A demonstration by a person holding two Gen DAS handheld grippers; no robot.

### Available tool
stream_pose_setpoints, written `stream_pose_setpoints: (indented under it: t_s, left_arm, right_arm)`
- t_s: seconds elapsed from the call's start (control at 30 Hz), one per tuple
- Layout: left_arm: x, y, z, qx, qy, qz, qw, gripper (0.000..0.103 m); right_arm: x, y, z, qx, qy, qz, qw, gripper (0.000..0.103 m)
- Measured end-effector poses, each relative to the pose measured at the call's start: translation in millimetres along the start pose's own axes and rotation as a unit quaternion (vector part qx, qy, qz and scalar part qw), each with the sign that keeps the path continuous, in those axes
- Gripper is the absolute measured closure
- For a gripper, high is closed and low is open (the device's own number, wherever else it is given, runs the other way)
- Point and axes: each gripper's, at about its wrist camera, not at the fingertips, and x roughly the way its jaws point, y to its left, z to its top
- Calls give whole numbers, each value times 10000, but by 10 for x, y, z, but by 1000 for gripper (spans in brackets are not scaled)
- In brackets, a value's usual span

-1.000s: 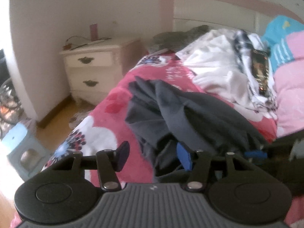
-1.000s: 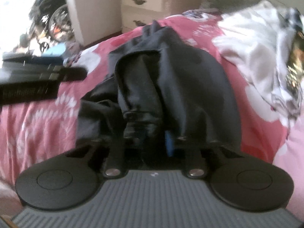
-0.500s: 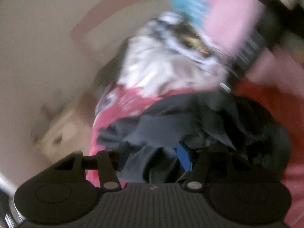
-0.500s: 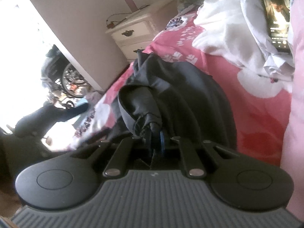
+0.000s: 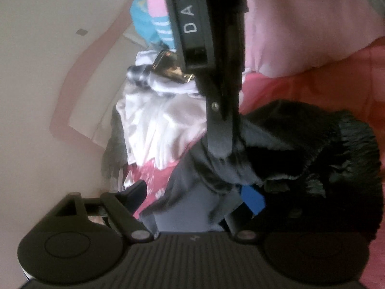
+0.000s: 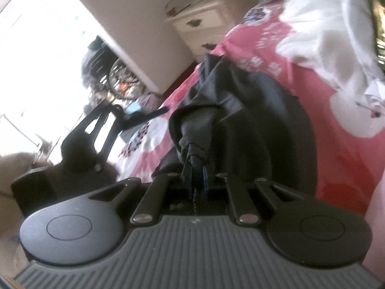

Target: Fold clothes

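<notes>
Cream nightstand (image 6: 204,24), beige wall (image 6: 134,7), bright window (image 6: 36,55)

My right view is soft with motion blur; daylight blows out the window (image 6: 36,60) at far left, corners vignetted.

Left hand-held gripper (image 5: 195,193) jaws apart, right hand-held gripper (image 6: 196,180) clamped

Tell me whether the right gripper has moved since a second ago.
Yes. The right gripper, shut on the dark garment, has tilted and lifted: the nightstand slid from top centre toward upper right, now slanted.
</notes>
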Motion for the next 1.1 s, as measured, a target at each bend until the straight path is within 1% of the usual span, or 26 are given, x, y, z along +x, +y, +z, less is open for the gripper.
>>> stream_pose_setpoints:
  t_s: [0.07, 0.2, 0.23, 0.27, 0.3, 0.33, 0.37, 0.4, 0.43, 0.47, 0.53, 0.57, 0.63, 0.67, 0.7, 0.73, 0.8, 0.83, 0.87, 0.93, 0.97, 1.0, 1.03, 1.07, 1.1]
  left_arm:
    - [24, -53, 6, 184, -95, -2, 9998, 16]
    - [63, -128, -3, 248, -220, -45, 9994, 17]
    - [72, -146, -5, 264, -251, -55, 9993, 21]
    - [82, -165, -7, 280, -283, -66, 9992, 29]
    - [91, -165, -12, 231, -282, -128, 9993, 33]
    - [95, -161, -18, 186, -276, -195, 9993, 44]
    - [95, -156, -21, 152, -273, -257, 9992, 58]
    - [92, -154, -22, 104, -259, -305, 9991, 65]
    - [89, -153, -23, 50, -241, -346, 9991, 78]
    - [84, -150, -24, -7, -219, -322, 9992, 85]
    - [71, -132, -31, -145, -175, -237, 9995, 88]
    - [62, -114, -37, -234, -157, -206, 9994, 89]
    - [29, -39, -63, -514, -114, -158, 9985, 90]
    - [12, 5, -81, -699, -69, -133, 9974, 90]
    - [3, 78, -94, -902, -20, -99, 9959, 90]
    - [8, 178, -105, -1183, 49, -64, 9929, 91]
    - [25, 390, -128, -1795, 202, 5, 9836, 91]
    - [28, 538, -108, -2113, 265, 27, 9771, 92]
    - [29, 701, -77, -2435, 323, 45, 9694, 92]
    - [-8, 920, -119, -3029, 407, 127, 9521, 92]
    - [12, 1056, -163, -3267, 433, 174, 9440, 92]
    - [27, 1160, -199, -3460, 450, 218, 9369, 92]
    - [35, 1243, -228, -3638, 465, 260, 9300, 92]
    - [42, 1326, -258, -3814, 480, 301, 9227, 92]
    - [27, 1403, -287, -3911, 479, 329, 9185, 92]
  right_arm:
    - [14, 53, 2, -176, 85, 55, 9998, 96]
    - [21, 116, 10, -354, 200, 232, 9989, 96]
    - [25, 123, 17, -383, 215, 251, 9987, 96]
    - [31, 127, 26, -412, 227, 252, 9986, 96]
    - [34, 125, 31, -425, 229, 253, 9985, 96]
    - [34, 114, 38, -419, 218, 249, 9986, 96]
    - [32, 99, 48, -401, 198, 247, 9987, 96]
    - [28, 84, 58, -379, 174, 248, 9988, 96]
    - [21, 72, 66, -343, 150, 241, 9990, 96]
    - [13, 62, 72, -296, 124, 227, 9992, 96]
    - [-5, 43, 85, -202, 73, 199, 9996, 96]
    - [-14, 33, 91, -155, 47, 185, 9997, 94]
    - [-31, 14, 104, -60, -4, 157, 9999, 92]
    - [-74, 10, 114, 9, -78, 143, 9999, 88]
    - [-130, 9, 127, 75, -175, 138, 9997, 81]
    - [-191, 10, 138, 134, -291, 123, 9994, 78]
    - [-349, 8, 143, 277, -587, -29, 9979, 65]
    - [-417, 2, 133, 335, -711, -145, 9968, 62]
    - [-485, -3, 123, 393, -834, -261, 9954, 58]
    - [-611, -11, 92, 491, -1058, -523, 9918, 52]
    - [-657, -7, 48, 516, -1136, -718, 9896, 46]
    - [-689, -4, -8, 565, -1202, -903, 9870, 42]
    - [-712, -2, -66, 632, -1259, -1067, 9843, 40]
    - [-716, -9, -129, 781, -1289, -1156, 9818, 34]
    - [-707, -21, -196, 992, -1300, -1190, 9793, 30]
